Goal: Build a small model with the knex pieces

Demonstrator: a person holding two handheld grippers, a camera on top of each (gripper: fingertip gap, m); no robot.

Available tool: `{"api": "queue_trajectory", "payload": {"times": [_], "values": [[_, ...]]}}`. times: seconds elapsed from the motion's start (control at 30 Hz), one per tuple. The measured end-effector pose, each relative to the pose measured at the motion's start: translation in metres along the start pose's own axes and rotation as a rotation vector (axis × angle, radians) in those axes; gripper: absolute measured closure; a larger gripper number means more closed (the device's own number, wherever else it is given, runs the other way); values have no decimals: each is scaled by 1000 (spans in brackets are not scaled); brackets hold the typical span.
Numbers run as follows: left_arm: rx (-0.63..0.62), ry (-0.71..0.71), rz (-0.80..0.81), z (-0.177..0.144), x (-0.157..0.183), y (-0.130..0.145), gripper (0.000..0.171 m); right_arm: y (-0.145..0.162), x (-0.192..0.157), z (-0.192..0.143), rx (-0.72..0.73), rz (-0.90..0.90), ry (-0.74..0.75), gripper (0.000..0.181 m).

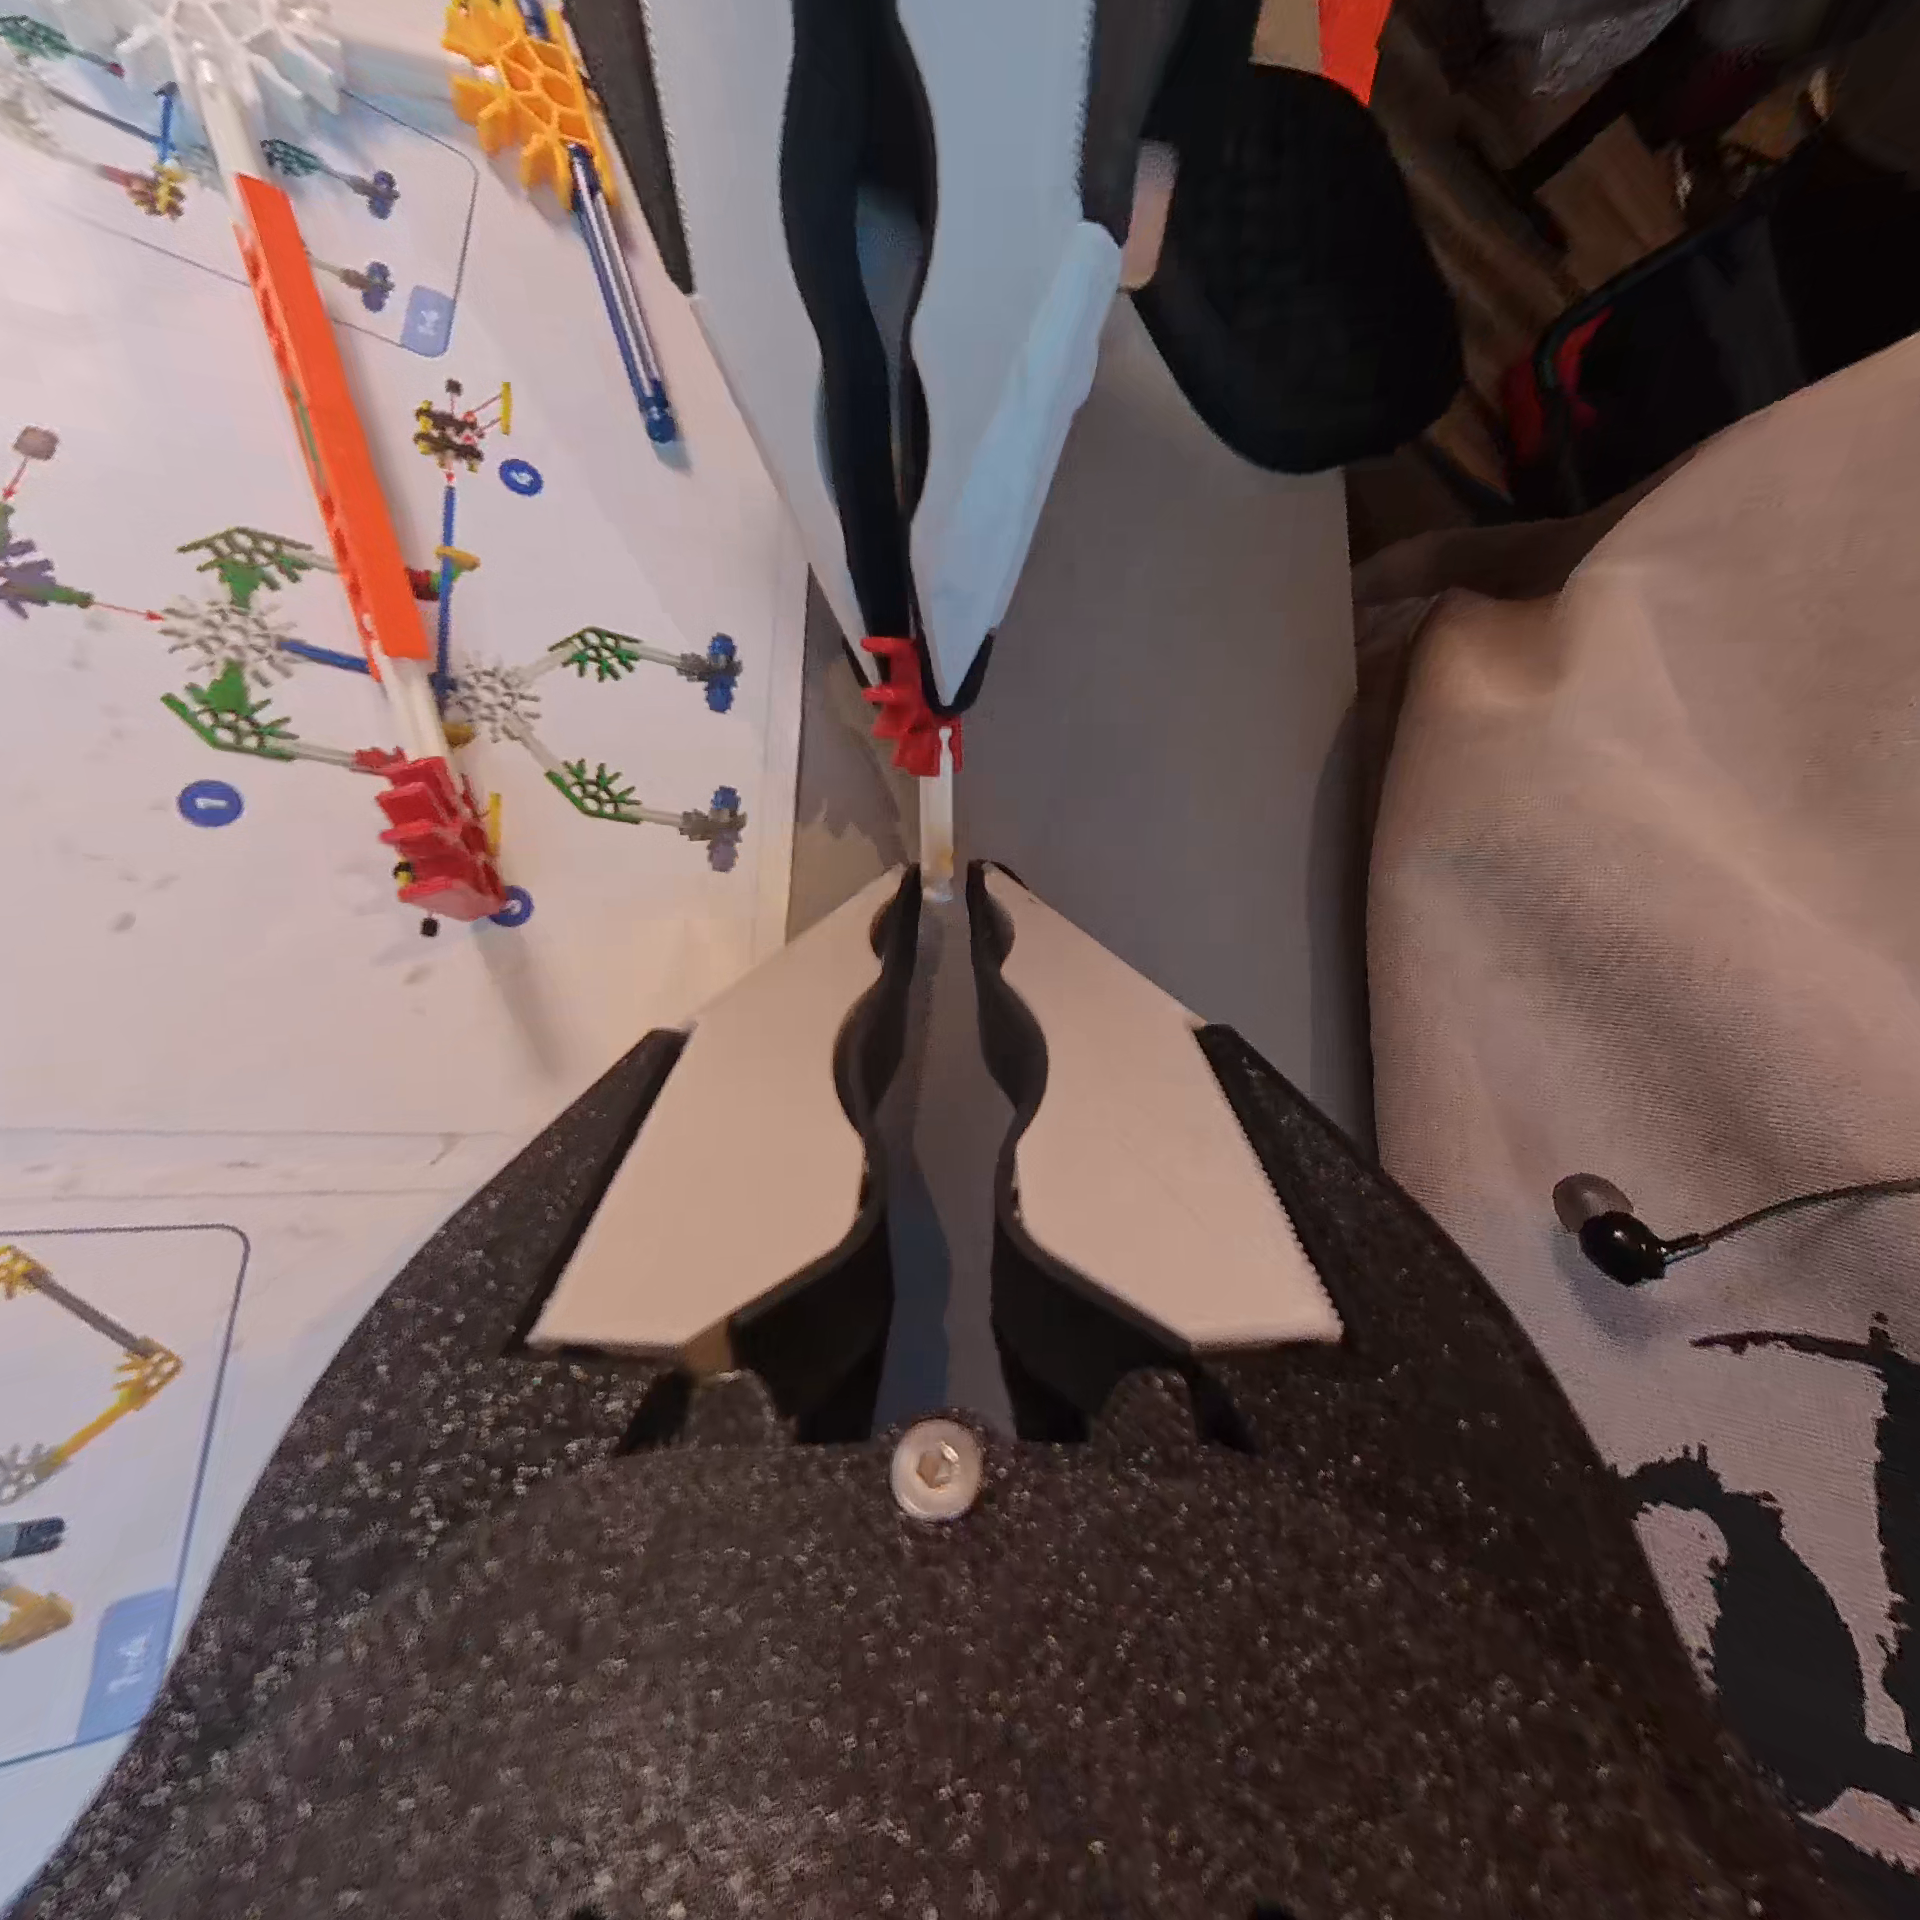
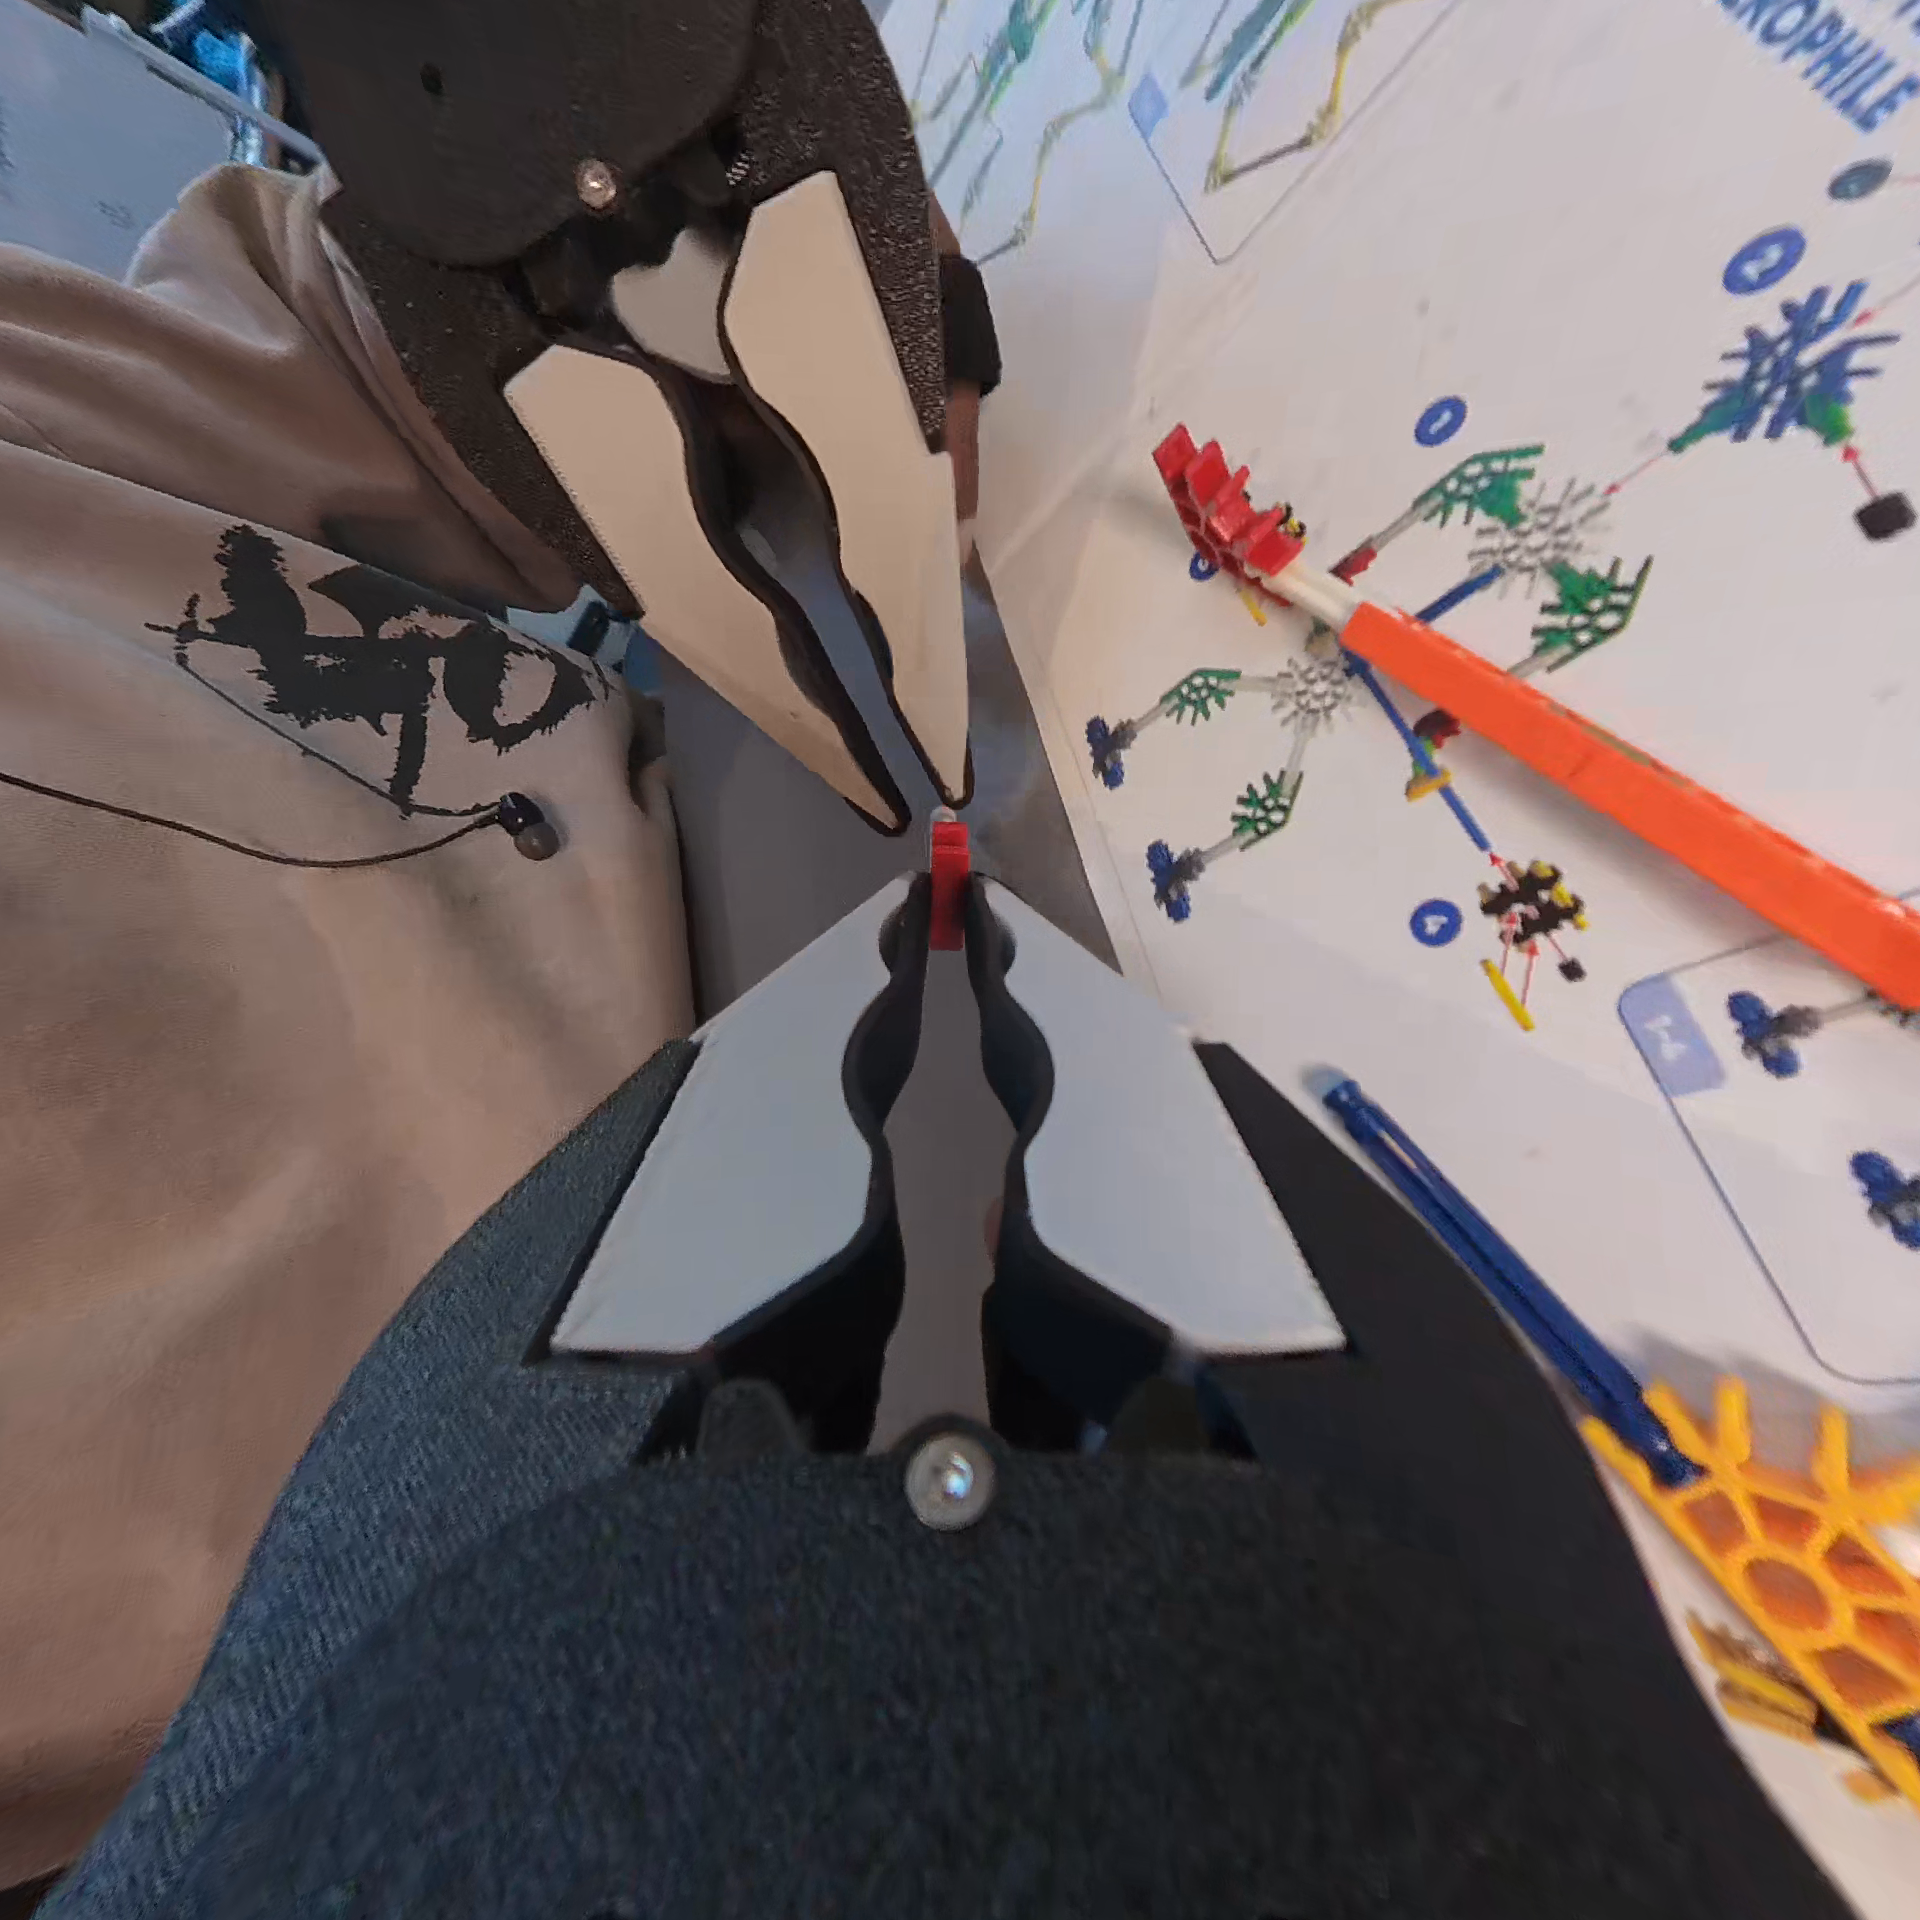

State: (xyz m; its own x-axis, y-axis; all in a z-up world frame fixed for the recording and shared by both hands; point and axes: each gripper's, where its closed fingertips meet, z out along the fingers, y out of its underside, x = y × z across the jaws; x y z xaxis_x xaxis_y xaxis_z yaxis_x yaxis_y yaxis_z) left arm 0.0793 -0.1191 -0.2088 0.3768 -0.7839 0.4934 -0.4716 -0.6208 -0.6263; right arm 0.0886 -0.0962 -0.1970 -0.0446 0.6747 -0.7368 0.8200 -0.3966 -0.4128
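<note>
My left gripper (image 1: 943, 878) is shut on a short white rod (image 1: 938, 821) and holds it in the air. My right gripper (image 2: 945, 894) is shut on a small red toothed connector (image 2: 947, 883). In the left wrist view the right gripper (image 1: 940, 696) comes in from above, tip to tip with mine, and the red connector (image 1: 909, 712) sits on the rod's far end. In the right wrist view the left gripper (image 2: 930, 805) points down at the connector; the rod is hidden there. Both are held beside the table edge, in front of a person's beige shirt (image 2: 260, 935).
A printed instruction sheet (image 1: 260, 987) covers the white table. On it lie an orange strip on a white rod with a stack of red connectors (image 1: 436, 847), a yellow lattice piece (image 1: 530, 104) with blue rods (image 1: 623, 312), and a white snowflake connector (image 1: 239, 42). A black earbud (image 1: 1616, 1242) hangs on the shirt. The grippers are tip to tip, or close to it.
</note>
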Motion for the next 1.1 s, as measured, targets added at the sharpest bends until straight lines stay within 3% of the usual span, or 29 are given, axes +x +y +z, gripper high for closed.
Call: {"api": "queue_trajectory", "payload": {"times": [0.13, 0.37, 0.6, 0.73, 0.87, 1.0, 1.1], "values": [[-5, -77, 45, 12, 0, -2, 169, 10, 5, -1, -78, 89, 21, 178], [-28, -200, 113, 16, -4, -3, 168, 13, 18, 2, -186, 22, 203, 174], [-16, -241, 97, 16, -6, -4, 168, 6, 21, 1, -232, -223, 492, 173], [9, -202, 68, 24, 0, -7, 171, -1, 32, 1, -233, -460, 757, 176], [-5, -245, 95, 18, -3, -5, 171, -11, 32, 4, -126, -489, 807, 181], [-1, -200, 69, 17, -1, -3, 171, -12, 28, -7, 18, -378, 722, 181], [-4, -178, 69, 17, 1, -2, 170, -3, 22, -12, 60, -244, 568, 166]]}}
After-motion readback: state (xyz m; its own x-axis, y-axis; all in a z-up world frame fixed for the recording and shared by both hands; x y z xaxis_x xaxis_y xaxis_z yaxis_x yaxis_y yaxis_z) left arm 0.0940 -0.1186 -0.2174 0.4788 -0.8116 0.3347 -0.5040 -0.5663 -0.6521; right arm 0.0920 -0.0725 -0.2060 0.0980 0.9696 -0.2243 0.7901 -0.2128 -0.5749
